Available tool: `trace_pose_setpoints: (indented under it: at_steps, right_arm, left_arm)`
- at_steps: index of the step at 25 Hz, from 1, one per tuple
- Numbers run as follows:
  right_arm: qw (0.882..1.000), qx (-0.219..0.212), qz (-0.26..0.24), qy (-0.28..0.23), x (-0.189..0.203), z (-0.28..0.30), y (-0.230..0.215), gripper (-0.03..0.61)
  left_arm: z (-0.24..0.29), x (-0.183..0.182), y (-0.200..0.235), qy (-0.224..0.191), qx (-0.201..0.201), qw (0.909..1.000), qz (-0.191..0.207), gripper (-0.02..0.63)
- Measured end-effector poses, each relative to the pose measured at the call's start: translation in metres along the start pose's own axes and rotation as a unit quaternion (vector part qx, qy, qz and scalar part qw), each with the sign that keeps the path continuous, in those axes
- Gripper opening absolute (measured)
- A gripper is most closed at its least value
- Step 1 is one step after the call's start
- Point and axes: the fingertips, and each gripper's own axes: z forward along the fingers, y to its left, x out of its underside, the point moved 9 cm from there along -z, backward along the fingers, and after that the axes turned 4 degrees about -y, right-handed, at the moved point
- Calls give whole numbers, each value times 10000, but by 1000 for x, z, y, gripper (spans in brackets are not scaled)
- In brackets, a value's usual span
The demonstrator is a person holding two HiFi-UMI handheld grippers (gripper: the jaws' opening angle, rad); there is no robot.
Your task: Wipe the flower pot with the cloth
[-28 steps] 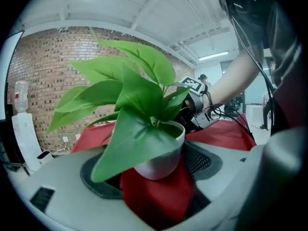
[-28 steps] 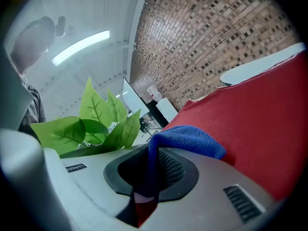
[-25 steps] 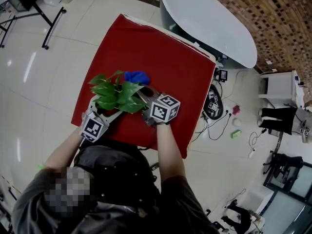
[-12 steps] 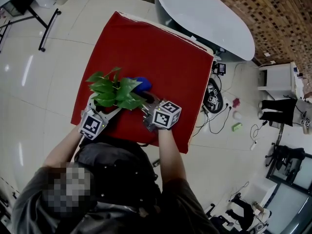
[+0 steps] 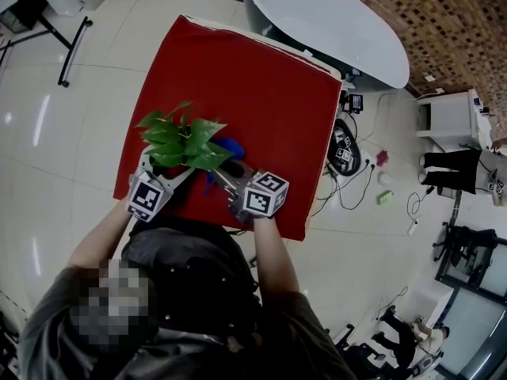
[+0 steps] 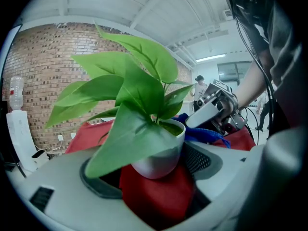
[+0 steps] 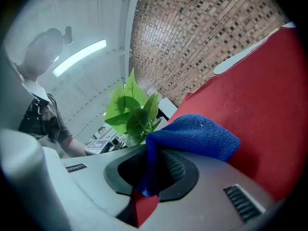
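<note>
At the counter's near edge, left fingers grasp the flower pot. Right fingers, clenched on the cloth, have drawn nearer: wiping is under way.

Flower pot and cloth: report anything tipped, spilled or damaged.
Nothing stands out. The flower pot sits intact on the red table, held by the left hand-held gripper; the right hand-held gripper pinches the blue cloth. No spill visible.
</note>
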Motion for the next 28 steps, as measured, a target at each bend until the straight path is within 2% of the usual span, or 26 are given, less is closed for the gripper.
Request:
trace_pose_setpoints:
  at_steps: [7, 12, 15, 17, 19, 22, 26, 28]
  right_arm:
    - [10000, -53, -20, 80, 6, -4, 7, 49]
    - [9995, -119, -109, 276, 7, -3, 12, 49]
    - [9994, -125, -115, 303, 12, -4, 15, 49]
    - [9994, -119, -137, 305, 14, -5, 18, 49]
    - [9996, -44, -169, 242, 12, -9, 20, 49]
    - [9995, 249, -178, -81, 2, -26, 20, 49]
    - [9971, 578, -104, -484, -5, -59, 10, 49]
    - [9962, 698, -93, -504, -3, -73, 5, 49]
  left_arm:
    - [2, 3, -5, 198, -26, 9996, 182, 428]
    - [-8, 0, -11, 250, -44, 9996, 151, 453]
    - [-24, 2, -16, 255, -196, 9995, -62, 453]
    - [-34, 0, -19, 199, -477, 9980, -358, 453]
    - [-38, -6, -23, 166, -894, 9934, -700, 453]
    - [-31, -16, -36, 234, -1613, 9802, -1126, 453]
    - [-7, -24, -56, 201, -2135, 9650, -1511, 466]
    - [3, -20, -59, 207, -2481, 9533, -1708, 466]
